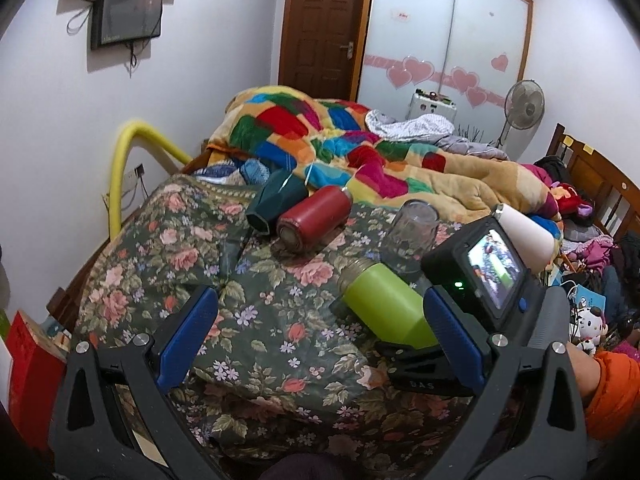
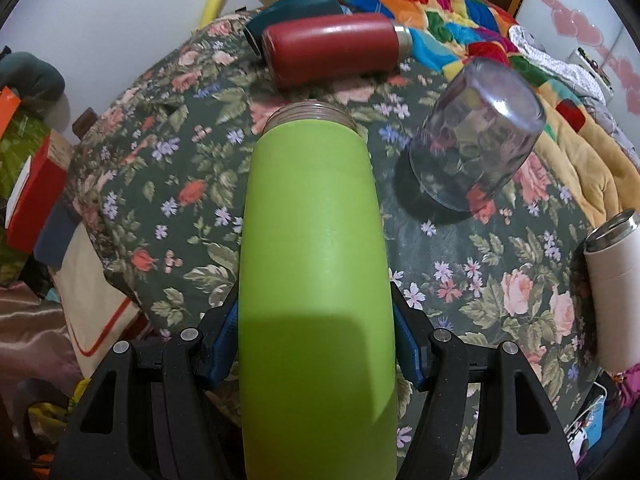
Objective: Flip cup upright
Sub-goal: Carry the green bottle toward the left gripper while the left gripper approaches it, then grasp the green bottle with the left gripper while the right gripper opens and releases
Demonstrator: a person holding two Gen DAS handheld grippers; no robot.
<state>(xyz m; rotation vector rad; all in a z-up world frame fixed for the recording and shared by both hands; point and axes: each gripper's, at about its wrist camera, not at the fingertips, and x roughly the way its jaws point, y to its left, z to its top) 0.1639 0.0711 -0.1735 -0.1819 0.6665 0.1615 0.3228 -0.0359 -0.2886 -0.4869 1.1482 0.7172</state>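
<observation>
A lime green cup (image 2: 316, 264) with a threaded metal mouth lies lengthwise between my right gripper's blue pads (image 2: 406, 350), mouth pointing away; the right gripper (image 2: 316, 344) is shut on it. In the left wrist view the green cup (image 1: 384, 304) tilts over the floral quilt (image 1: 256, 304), with the right gripper (image 1: 404, 344) clamped on its base. My left gripper (image 1: 320, 336) is open and empty, low over the quilt beside the cup.
A red flask (image 2: 332, 46) and a dark teal cup (image 2: 292, 12) lie on their sides farther back. A clear glass (image 2: 476, 136) stands upside down at right. A white flask (image 2: 618, 284) stands at the right edge. A colourful blanket (image 1: 360, 148) is heaped behind.
</observation>
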